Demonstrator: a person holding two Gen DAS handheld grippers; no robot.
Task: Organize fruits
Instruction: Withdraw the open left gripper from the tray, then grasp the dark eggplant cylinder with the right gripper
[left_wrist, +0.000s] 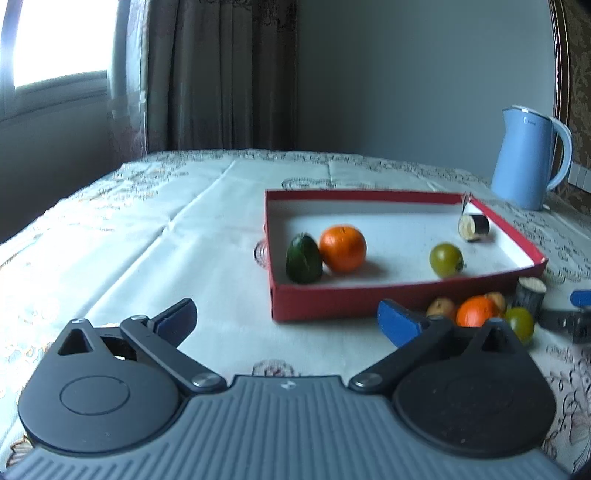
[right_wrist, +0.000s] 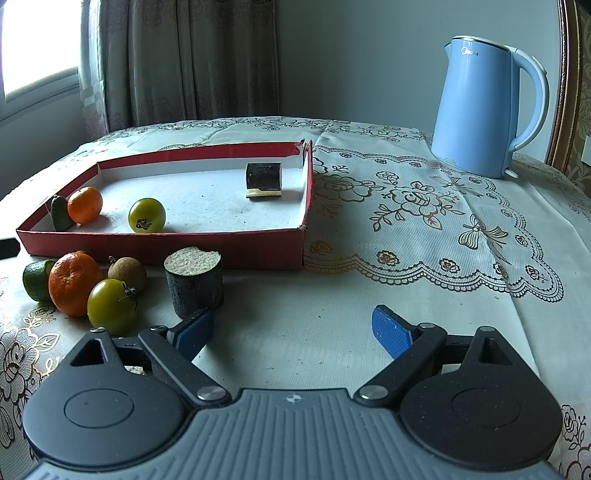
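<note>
A red box (left_wrist: 332, 306) holds an orange (left_wrist: 342, 248), a dark green piece (left_wrist: 303, 263), a green tomato (left_wrist: 446, 259) and a dark cut chunk (left_wrist: 474, 228). In front of the red box (right_wrist: 166, 251), on the cloth, lie a lime (right_wrist: 37, 280), an orange (right_wrist: 74, 282), a brown fruit (right_wrist: 127, 273), a green tomato (right_wrist: 112, 305) and a cut dark cylinder (right_wrist: 194, 282). My left gripper (left_wrist: 286, 310) is open and holds nothing, just before the box's near corner. My right gripper (right_wrist: 293, 317) is open over bare cloth, its left finger beside the cylinder.
A blue kettle (right_wrist: 480, 107) stands at the back right of the table, beyond the lace runner (right_wrist: 424, 206). Curtains and a window are behind the table's far left edge. One finger of the right gripper (left_wrist: 576, 314) shows at the right edge of the left wrist view.
</note>
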